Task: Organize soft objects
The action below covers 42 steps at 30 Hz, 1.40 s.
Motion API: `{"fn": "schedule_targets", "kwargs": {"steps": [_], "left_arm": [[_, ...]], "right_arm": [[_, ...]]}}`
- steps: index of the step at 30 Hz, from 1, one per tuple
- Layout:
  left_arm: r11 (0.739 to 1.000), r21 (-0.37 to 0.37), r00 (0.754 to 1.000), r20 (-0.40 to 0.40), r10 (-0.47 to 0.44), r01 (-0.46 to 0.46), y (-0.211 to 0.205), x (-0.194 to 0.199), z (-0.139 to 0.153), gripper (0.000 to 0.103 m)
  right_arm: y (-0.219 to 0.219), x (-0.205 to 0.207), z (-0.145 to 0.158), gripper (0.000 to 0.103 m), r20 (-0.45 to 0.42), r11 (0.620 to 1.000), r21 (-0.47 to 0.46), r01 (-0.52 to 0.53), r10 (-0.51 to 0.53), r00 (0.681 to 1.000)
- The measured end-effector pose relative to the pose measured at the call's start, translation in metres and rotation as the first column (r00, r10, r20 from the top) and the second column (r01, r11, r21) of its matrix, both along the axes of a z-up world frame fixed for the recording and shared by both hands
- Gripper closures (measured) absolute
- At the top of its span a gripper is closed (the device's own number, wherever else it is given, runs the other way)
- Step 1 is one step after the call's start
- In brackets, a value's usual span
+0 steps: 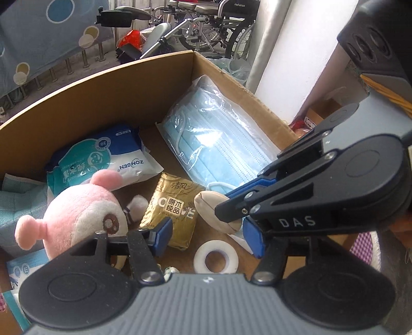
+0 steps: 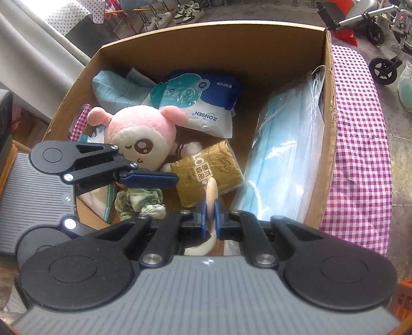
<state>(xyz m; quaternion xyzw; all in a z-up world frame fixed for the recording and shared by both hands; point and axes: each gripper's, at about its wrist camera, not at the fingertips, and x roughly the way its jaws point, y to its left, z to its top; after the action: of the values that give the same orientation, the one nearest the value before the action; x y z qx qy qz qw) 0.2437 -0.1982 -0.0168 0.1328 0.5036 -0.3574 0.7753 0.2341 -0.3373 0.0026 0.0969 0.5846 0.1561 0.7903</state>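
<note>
An open cardboard box (image 1: 103, 103) holds a pink plush toy (image 1: 77, 211), a bag of blue face masks (image 1: 219, 144), a white-and-blue wipes pack (image 1: 113, 159), a gold tissue pack (image 1: 172, 211) and a white tape roll (image 1: 215, 259). My left gripper (image 1: 208, 238) is open low inside the box, over the tissue pack's near edge, with nothing pressed between its pads. My right gripper (image 2: 209, 214) is shut on a beige round pad (image 2: 211, 192), held on edge above the tissue pack (image 2: 206, 170). One of the left fingers (image 2: 149, 178) reaches in beside the plush toy (image 2: 141, 139).
A crumpled green-and-white cloth (image 2: 140, 202) and a teal towel (image 2: 116, 89) also lie in the box (image 2: 206, 46). The box sits on a purple checked cloth (image 2: 360, 154). Wheelchairs (image 1: 226, 23) and a white pillar (image 1: 296, 51) stand behind it.
</note>
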Motion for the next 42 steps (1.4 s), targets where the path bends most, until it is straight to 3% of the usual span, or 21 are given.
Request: {"fn": "schedule_targets", "kwargs": {"steps": [4, 10, 15, 21, 24, 26, 30, 33, 35, 39, 42], "left_arm": [[0.999, 0.000, 0.999, 0.039, 0.035, -0.035, 0.019, -0.006, 0.015, 0.036], [0.988, -0.086, 0.987, 0.082, 0.136, -0.129, 0.063, -0.018, 0.043, 0.030], [0.962, -0.166, 0.963, 0.120, 0.240, -0.218, 0.099, -0.035, 0.065, 0.024], [0.919, -0.244, 0.920, 0.169, 0.353, -0.308, 0.142, -0.070, 0.081, 0.013], [0.898, -0.269, 0.896, 0.188, 0.402, -0.347, 0.160, -0.089, 0.085, 0.007], [0.883, -0.288, 0.878, 0.204, 0.434, -0.369, 0.173, -0.104, 0.085, 0.006], [0.872, -0.278, 0.849, 0.242, 0.469, -0.402, 0.183, -0.127, 0.085, 0.003], [0.857, -0.285, 0.826, 0.261, 0.500, -0.428, 0.193, -0.143, 0.085, 0.000], [0.848, -0.299, 0.815, 0.266, 0.515, -0.438, 0.197, -0.150, 0.086, 0.000], [0.837, -0.303, 0.794, 0.287, 0.536, -0.455, 0.206, -0.163, 0.090, 0.000], [0.834, -0.297, 0.775, 0.319, 0.545, -0.465, 0.210, -0.169, 0.095, 0.000]], "right_arm": [[0.005, 0.001, 0.000, 0.096, -0.013, 0.999, -0.039, -0.014, 0.013, 1.000], [0.009, 0.003, 0.005, 0.093, -0.011, 0.994, -0.104, -0.017, 0.016, 1.000], [0.014, -0.003, 0.019, 0.086, 0.071, 0.990, -0.144, -0.008, 0.018, 0.997], [0.020, -0.025, 0.036, 0.076, 0.159, 0.997, -0.075, -0.007, 0.019, 0.987], [0.025, -0.026, 0.028, 0.069, 0.114, 0.999, -0.051, -0.007, 0.013, 0.993], [0.029, -0.019, 0.014, 0.055, 0.043, 0.999, -0.047, 0.002, 0.000, 0.999], [0.037, 0.001, -0.015, 0.050, -0.093, 0.996, -0.087, 0.031, -0.039, 0.995], [0.043, 0.011, -0.027, 0.045, -0.116, 0.985, -0.169, 0.036, -0.056, 0.992], [0.043, 0.012, -0.027, 0.044, -0.118, 0.985, -0.162, 0.051, -0.071, 0.990], [0.044, -0.010, 0.011, 0.041, 0.001, 0.993, -0.079, 0.084, -0.084, 0.996], [0.045, -0.050, 0.053, 0.029, 0.156, 0.996, -0.001, 0.091, -0.089, 0.984]]}}
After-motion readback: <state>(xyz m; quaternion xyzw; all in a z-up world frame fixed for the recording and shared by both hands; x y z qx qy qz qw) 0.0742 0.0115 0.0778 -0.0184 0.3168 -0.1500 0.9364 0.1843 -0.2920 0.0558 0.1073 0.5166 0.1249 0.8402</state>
